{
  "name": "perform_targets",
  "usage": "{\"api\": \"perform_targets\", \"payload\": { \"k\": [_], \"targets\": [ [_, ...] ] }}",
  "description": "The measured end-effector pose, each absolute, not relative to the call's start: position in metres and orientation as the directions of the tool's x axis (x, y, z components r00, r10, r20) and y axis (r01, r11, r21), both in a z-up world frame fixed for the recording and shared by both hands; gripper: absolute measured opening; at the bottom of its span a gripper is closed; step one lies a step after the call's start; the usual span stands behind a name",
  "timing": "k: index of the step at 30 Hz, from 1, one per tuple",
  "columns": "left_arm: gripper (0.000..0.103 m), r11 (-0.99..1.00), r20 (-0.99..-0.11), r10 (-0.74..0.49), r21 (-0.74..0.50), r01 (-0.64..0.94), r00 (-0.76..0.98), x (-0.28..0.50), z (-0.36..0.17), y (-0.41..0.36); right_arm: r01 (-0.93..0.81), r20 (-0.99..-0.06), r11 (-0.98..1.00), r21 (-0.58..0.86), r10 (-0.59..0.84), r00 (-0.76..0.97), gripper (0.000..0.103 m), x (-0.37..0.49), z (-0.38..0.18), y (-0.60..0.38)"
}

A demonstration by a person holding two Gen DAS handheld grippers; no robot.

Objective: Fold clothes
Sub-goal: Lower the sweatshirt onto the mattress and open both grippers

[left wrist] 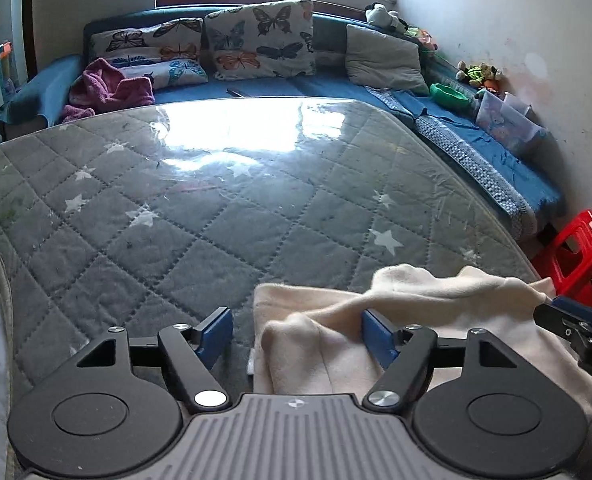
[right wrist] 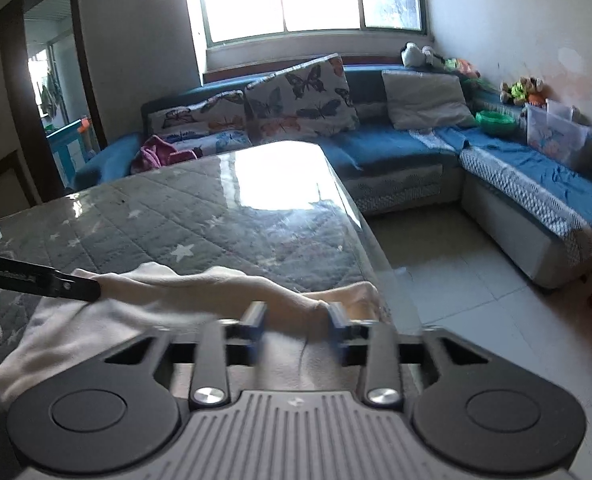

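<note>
A cream fleece garment lies rumpled at the near right corner of the quilted grey table. My left gripper is open wide. The garment's left corner sits between its fingers, and the right pad presses into a fold. My right gripper straddles a raised ridge of the same garment near the table's right edge. Its blurred fingers are half-narrowed against the ridge, and I cannot make out a firm grip. Each gripper shows at the edge of the other's view: the right gripper and the left gripper.
A glossy sheet covers the table and reflects the window. A blue corner sofa with butterfly cushions, a purple cloth, toys and a green bowl wraps the far side. A red stool stands on the tiled floor to the right.
</note>
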State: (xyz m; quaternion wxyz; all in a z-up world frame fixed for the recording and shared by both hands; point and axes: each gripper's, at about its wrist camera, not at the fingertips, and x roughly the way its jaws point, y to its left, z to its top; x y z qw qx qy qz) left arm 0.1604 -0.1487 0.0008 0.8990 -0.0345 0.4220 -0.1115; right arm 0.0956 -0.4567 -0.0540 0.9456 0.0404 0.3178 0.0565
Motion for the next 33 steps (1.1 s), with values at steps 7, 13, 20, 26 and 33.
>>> {"api": "perform_targets", "payload": {
  "k": [7,13,20,26,33],
  "targets": [
    [0.087,0.972,-0.726,-0.224,-0.113,0.208,0.651,0.126,0.009,-0.154,-0.120,-0.584,0.991,0.067,0.136,0.800,0.057,0.056,-0.053,-0.438],
    [0.091,0.970,-0.712,-0.209,-0.067,0.232,0.671,0.096,0.006,-0.152,-0.144,-0.572,0.989,0.022,0.130,0.810,0.065,0.026,-0.051,-0.424],
    [0.094,0.973,-0.706,-0.194,-0.049,0.227,0.681,0.073,0.001,-0.143,-0.145,-0.552,0.988,-0.046,0.096,0.828,0.070,0.008,-0.046,-0.413],
    [0.095,0.978,-0.700,-0.166,-0.024,0.209,0.695,0.066,-0.002,-0.143,-0.178,-0.554,0.983,-0.054,0.119,0.824,0.078,0.011,-0.051,-0.399],
    [0.101,0.979,-0.685,-0.154,-0.009,0.203,0.712,0.052,0.002,-0.138,-0.161,-0.546,0.986,-0.039,0.114,0.830,0.092,0.002,-0.053,-0.393]
  ]
}}
